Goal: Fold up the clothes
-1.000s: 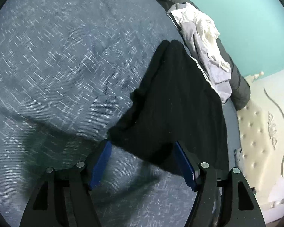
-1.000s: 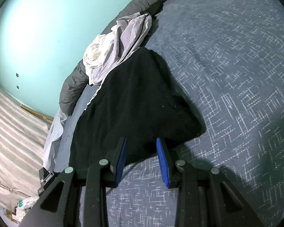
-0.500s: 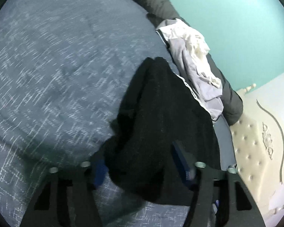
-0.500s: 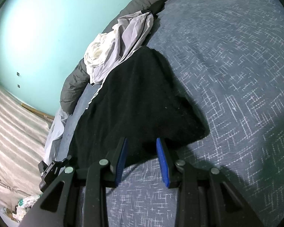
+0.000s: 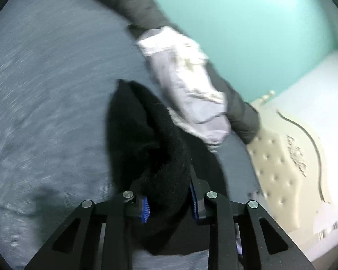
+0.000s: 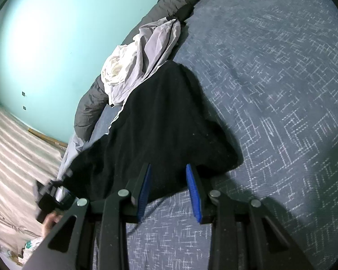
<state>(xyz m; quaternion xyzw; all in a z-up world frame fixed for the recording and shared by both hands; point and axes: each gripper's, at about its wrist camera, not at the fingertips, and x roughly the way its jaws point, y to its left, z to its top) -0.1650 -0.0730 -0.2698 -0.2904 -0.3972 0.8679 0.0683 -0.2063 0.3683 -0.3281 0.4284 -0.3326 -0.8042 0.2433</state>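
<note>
A black fleece garment [image 5: 146, 135] lies on the blue patterned bed [image 5: 45, 78]. My left gripper [image 5: 169, 204] is shut on a bunched fold of its near edge, and the cloth rises in a ridge from the bed to the blue pads. In the right wrist view the same black garment [image 6: 164, 117] spreads out flat. My right gripper [image 6: 169, 189] is open, its fingertips straddling the garment's near hem just above the bed [image 6: 281, 90]. The left gripper [image 6: 49, 200] shows at the garment's left corner, with a hand [image 6: 49, 222] behind it.
A crumpled pile of white and lilac clothes [image 5: 187, 85] [image 6: 142, 60] lies just beyond the black garment, against a rolled grey duvet [image 5: 128, 2] along the teal wall. A cream tufted headboard [image 5: 277, 168] stands to the right. Bare bed stretches left in the left wrist view.
My left gripper moved forward over the garment's edge, closed on it and lifted it, bunching the cloth. The right gripper stayed open in nearly the same place.
</note>
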